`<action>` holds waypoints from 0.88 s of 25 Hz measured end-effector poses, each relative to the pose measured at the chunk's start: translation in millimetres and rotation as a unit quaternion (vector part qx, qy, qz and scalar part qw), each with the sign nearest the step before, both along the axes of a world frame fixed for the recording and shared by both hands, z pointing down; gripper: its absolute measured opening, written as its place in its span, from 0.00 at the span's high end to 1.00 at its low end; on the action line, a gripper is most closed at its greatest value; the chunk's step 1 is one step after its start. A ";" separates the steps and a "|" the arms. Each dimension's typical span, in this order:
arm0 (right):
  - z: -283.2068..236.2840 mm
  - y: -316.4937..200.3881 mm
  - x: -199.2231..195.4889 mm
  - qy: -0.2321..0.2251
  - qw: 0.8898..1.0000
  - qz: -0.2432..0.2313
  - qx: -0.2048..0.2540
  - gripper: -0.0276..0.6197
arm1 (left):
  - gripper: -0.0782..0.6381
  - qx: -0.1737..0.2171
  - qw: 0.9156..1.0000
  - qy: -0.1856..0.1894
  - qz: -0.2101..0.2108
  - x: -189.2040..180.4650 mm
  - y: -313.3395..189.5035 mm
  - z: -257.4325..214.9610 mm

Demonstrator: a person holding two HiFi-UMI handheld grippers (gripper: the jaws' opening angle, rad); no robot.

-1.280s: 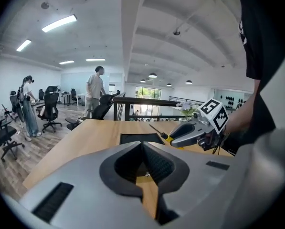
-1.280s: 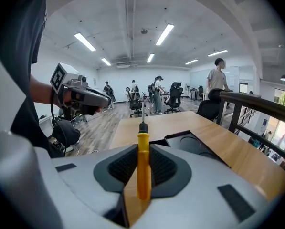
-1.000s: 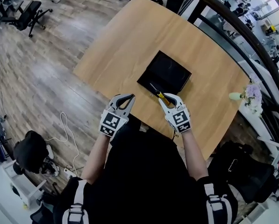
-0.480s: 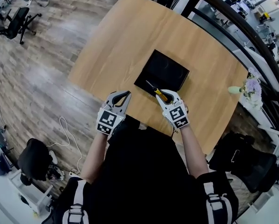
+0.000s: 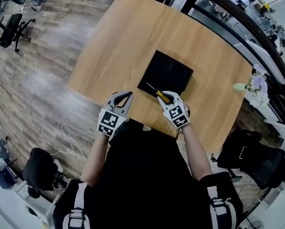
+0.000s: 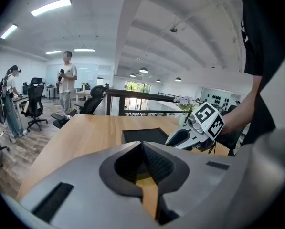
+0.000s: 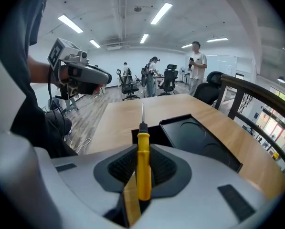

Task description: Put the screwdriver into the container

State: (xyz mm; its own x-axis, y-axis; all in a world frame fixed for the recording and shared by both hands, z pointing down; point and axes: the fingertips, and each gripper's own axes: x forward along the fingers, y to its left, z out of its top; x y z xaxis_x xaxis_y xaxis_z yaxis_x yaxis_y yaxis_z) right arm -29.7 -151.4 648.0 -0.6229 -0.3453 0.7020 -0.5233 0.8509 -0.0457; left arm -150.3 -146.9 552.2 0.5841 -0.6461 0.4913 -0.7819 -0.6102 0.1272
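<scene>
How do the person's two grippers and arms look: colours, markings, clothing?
The left gripper and right gripper are light grey shells tapering to fingers lined with dark ribbed pads. Each carries a white cube with black square markers. The person wears a black short-sleeved top.

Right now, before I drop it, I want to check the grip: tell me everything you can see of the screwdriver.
The screwdriver has a yellow, plastic-looking handle, a black collar and a thin bare metal shaft. The right gripper is shut on the handle, pads pressing both sides, with the shaft sticking out ahead of the jaws, pointing forward and down. In the head view the shaft lies over the near edge of the black container; whether it touches it cannot be told.
</scene>
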 end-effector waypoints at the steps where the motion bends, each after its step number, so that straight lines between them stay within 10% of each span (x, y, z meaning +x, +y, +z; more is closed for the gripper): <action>1: 2.2 -1.5 -1.3 0.002 1.000 0.003 -0.002 0.82 | 0.85 0.000 1.000 0.000 0.004 -1.4 -1.9 0.7; 22: 54.4 -11.1 -17.5 0.049 0.997 0.049 -0.043 0.82 | 0.85 0.001 0.999 0.003 0.044 -28.5 -15.4 12.6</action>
